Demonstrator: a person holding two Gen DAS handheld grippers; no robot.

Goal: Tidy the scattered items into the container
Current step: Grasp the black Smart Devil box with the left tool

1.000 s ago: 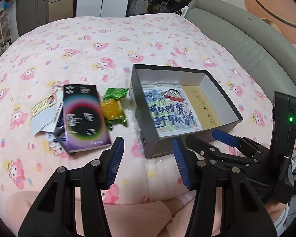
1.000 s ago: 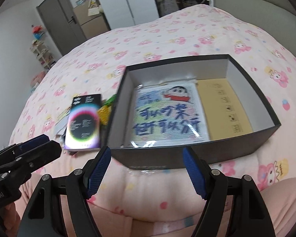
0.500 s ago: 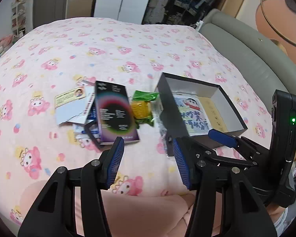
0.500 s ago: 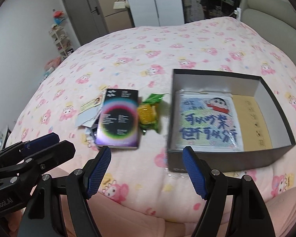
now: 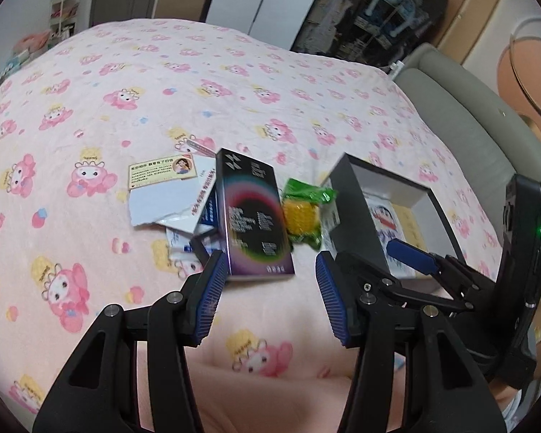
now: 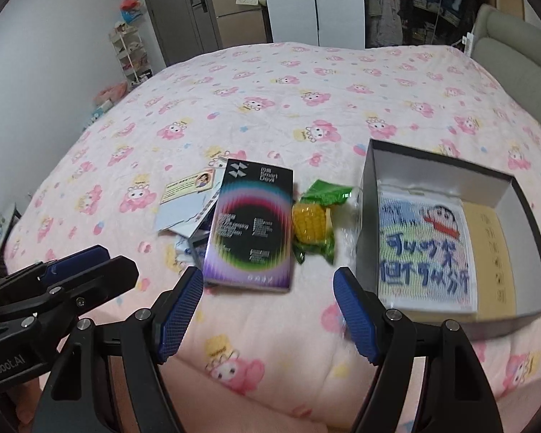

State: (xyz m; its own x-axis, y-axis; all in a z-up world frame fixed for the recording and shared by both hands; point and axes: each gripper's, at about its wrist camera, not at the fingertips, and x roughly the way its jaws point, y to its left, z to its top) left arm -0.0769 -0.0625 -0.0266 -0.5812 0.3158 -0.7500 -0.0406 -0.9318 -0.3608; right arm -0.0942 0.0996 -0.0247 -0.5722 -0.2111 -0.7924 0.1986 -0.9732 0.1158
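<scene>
Here, a bed (image 6: pixel 306 83) covered in a pink blanket printed with cartoon characters fills both views. Near its front edge lies a small scatter of items beside an open dark box (image 6: pixel 523 216) with pale inner walls. The box sits to the right of the items. Inside it lies a flat cartoon picture (image 6: pixel 423 249) showing a boy's face and blue handwriting, next to a tan card (image 6: pixel 492 249) along the right side.

Just left of the box rests a green packet (image 6: pixel 315 225) with yellow corn showing through it. Touching its left side is a dark booklet (image 6: pixel 252 223) with a rainbow ring on its cover. The booklet lies partly over a loose pile of papers (image 5: pixel 173 205), with a small yellow card (image 5: pixel 160 173) bearing a portrait at the pile's far left corner.

The left gripper (image 5: pixel 267 299) hovers low over the blanket, its blue-padded jaws spread wide and holding nothing; the near edge of the booklet sits just ahead of the left jaw. The right gripper (image 6: pixel 267 314) is likewise spread apart and empty, aimed at the gap between booklet and box. Each gripper appears at the edge of the other's view.
</scene>
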